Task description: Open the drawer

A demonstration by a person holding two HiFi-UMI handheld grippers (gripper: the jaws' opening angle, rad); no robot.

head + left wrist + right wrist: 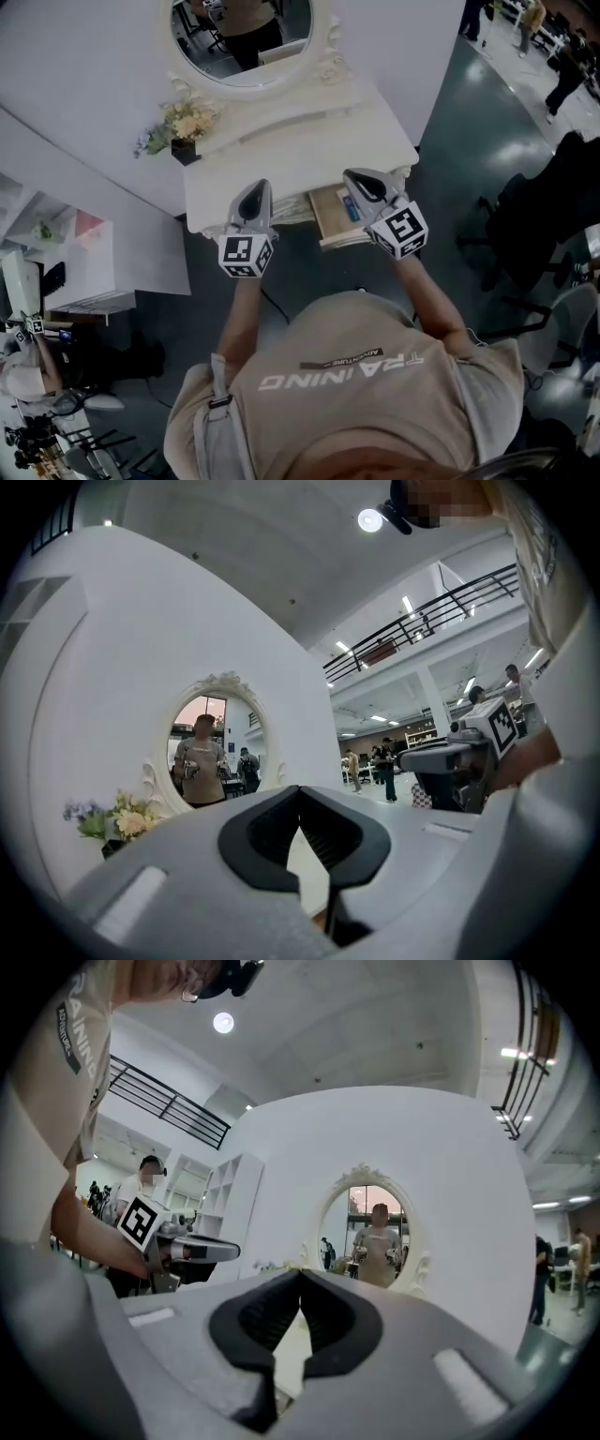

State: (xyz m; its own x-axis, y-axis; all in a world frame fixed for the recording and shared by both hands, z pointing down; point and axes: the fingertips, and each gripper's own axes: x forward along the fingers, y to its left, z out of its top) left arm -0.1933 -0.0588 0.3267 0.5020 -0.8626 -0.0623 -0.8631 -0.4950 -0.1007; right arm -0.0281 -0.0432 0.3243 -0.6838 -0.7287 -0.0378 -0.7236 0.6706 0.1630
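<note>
A white dressing table (pixel 281 161) stands in front of me. Its right-hand drawer (pixel 336 217) is pulled out, with something blue lying inside. My left gripper (pixel 253 195) hovers over the table's front edge, left of the drawer, and points level at the mirror; its jaws are together with nothing between them (pixel 300 797). The right gripper (pixel 362 184) hangs just above the drawer, also level, jaws closed and empty (pixel 300 1281). Each gripper shows in the other's view: the right gripper (pixel 450 761), the left gripper (pixel 187 1249).
An oval mirror (pixel 244 42) and a bunch of flowers (pixel 187 122) sit at the table's back. A white shelf unit (pixel 89 262) stands to the left and a black chair (pixel 534 220) to the right. People walk in the far hall.
</note>
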